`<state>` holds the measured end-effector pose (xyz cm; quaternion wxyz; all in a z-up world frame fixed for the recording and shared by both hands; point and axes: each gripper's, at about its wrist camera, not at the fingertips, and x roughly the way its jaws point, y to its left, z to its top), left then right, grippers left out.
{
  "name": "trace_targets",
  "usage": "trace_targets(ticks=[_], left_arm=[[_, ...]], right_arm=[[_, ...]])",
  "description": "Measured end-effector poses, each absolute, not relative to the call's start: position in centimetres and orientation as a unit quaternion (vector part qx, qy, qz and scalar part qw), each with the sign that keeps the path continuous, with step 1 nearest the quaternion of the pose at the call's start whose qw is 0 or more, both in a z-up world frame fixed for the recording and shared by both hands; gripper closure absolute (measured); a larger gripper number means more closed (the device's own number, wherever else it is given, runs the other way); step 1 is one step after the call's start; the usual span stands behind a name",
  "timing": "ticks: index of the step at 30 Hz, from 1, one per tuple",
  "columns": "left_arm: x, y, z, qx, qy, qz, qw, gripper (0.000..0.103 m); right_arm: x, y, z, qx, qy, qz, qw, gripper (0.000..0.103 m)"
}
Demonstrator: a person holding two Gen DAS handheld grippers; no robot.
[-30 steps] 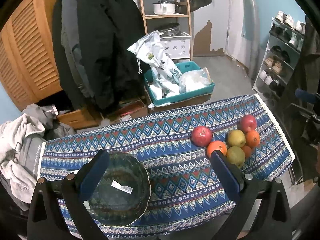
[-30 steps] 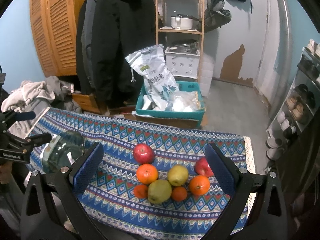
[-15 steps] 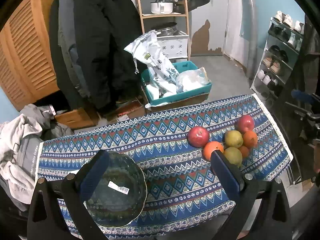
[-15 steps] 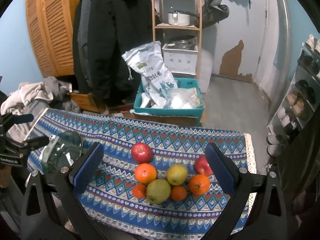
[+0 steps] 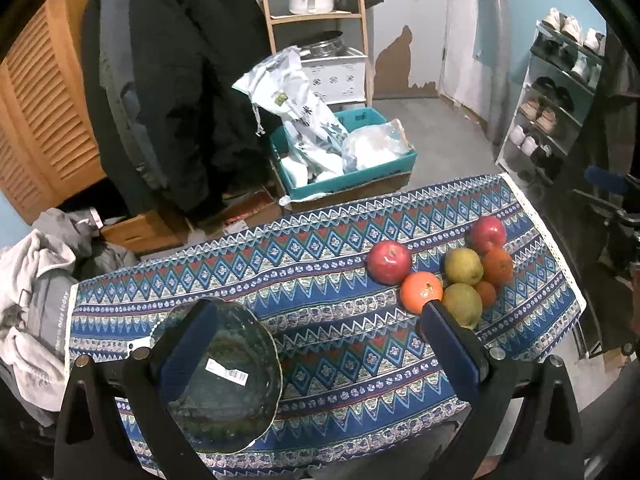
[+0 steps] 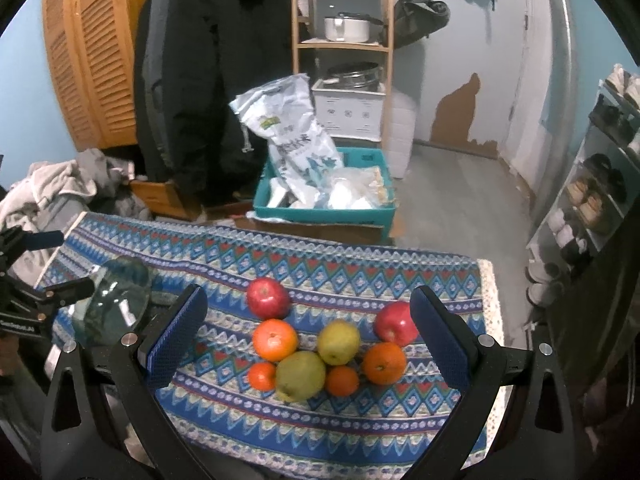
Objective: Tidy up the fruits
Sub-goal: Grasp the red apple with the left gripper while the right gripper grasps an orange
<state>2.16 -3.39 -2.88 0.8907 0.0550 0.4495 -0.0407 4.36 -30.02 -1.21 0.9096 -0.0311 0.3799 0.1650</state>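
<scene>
Fruit lies in a cluster on the patterned tablecloth (image 6: 360, 264): two red apples (image 6: 267, 298) (image 6: 396, 323), two yellow-green pears (image 6: 338, 341) (image 6: 301, 376) and several oranges (image 6: 274, 339). The cluster also shows at the right in the left wrist view (image 5: 448, 272). A clear glass bowl (image 5: 224, 376) with a barcode sticker sits at the table's left end; it also shows in the right wrist view (image 6: 114, 304). My left gripper (image 5: 320, 344) is open above the table, its left finger over the bowl. My right gripper (image 6: 308, 340) is open and empty, hovering over the fruit.
Beyond the table stand a teal crate (image 6: 324, 208) with bags, a wooden shelf (image 6: 340, 40) with a pot, a hanging black coat (image 6: 208, 72) and a shoe rack (image 6: 600, 184) at the right. Clothes (image 5: 32, 280) are piled at the left.
Both views have shifted slightly; the fruit and bowl sit a little lower and closer in frame. Both grippers stay open and nothing has been picked up.
</scene>
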Motion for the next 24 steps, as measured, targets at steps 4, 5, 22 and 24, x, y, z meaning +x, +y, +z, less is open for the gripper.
trace_targets(ticks=[4,5,22,24], left_arm=[[3.6,-3.9,-3.4,0.068,0.46,-0.049,0.884,0.001],[3.8,-4.0,-3.5,0.071,0.461,-0.049,0.883,0.001],[11.0,-8.4,-10.3,0.099,0.521,-0.083,0.844,0.001],[11.7,-8.9,-11.1,0.106,0.523,-0.084,0.842,0.001]], right_arm=[[5.7,-31.4,-2.1,-0.029,0.393,0.147,0.907,0.004],[6.1,-31.8,-2.4,-0.027,0.398,0.143,0.906,0.004],[12.0,-36.1,-11.7,-0.02,0.526,0.115,0.842,0.004],[12.5,-36.4,-13.0,-0.02,0.54,0.112,0.834,0.004]])
